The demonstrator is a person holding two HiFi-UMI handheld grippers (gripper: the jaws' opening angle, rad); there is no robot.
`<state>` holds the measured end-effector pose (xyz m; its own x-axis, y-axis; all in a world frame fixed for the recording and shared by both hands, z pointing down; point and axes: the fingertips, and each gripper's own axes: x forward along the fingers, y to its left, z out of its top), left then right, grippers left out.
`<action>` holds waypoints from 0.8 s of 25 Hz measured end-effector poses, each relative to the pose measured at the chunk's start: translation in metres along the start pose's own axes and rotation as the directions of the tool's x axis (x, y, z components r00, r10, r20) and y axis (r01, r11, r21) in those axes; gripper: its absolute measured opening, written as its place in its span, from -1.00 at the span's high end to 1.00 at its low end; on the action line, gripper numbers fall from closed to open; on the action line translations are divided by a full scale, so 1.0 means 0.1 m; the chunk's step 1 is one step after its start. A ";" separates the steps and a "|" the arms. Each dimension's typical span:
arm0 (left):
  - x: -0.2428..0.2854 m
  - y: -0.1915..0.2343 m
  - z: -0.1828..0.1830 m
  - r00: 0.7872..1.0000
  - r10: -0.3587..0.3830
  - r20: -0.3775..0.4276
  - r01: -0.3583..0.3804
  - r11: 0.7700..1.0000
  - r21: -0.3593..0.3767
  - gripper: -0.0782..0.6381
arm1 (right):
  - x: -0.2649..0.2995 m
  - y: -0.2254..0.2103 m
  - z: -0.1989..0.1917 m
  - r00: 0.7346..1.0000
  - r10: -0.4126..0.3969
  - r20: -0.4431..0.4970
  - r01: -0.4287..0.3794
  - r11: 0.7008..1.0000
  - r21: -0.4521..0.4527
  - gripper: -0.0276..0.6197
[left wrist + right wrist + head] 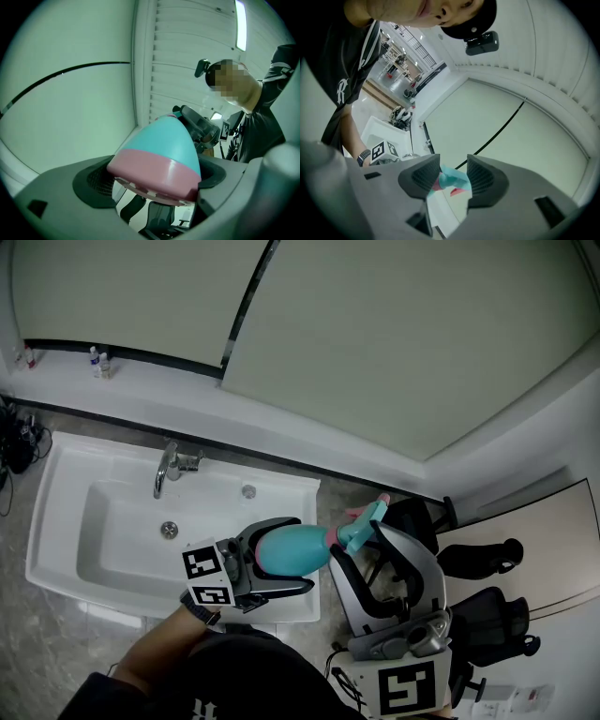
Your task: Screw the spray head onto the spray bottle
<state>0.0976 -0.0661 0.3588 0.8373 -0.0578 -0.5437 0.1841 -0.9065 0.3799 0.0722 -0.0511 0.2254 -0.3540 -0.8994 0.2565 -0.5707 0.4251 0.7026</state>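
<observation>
Left claw [157,180] is clamped on the spray bottle [286,551], jaws pressed to either side of its body just ahead of the pink base, which faces the left gripper view. The turquoise body tapers away toward the other hand. Right claw [453,177] has its ribbed pads closed on the spray head [361,524], turquoise with a pink trigger showing between them. The head meets the bottle's neck; how far it is threaded on, I can't tell. Both are held in the air over the right edge of the white sink [58,521], the tap [167,468] well off to the left.
</observation>
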 end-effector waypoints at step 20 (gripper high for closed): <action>0.03 -0.29 0.21 0.983 -0.176 0.052 0.178 0.983 -0.044 -0.55 | -0.71 -0.73 0.00 0.829 0.032 0.558 -0.371 0.778 0.507 0.43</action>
<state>0.0843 -0.0484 0.3300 0.7640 0.0812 -0.6401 0.3530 -0.8830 0.3094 0.1392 -0.0181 0.1555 -0.7252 -0.6753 -0.1348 -0.6883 0.7163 0.1146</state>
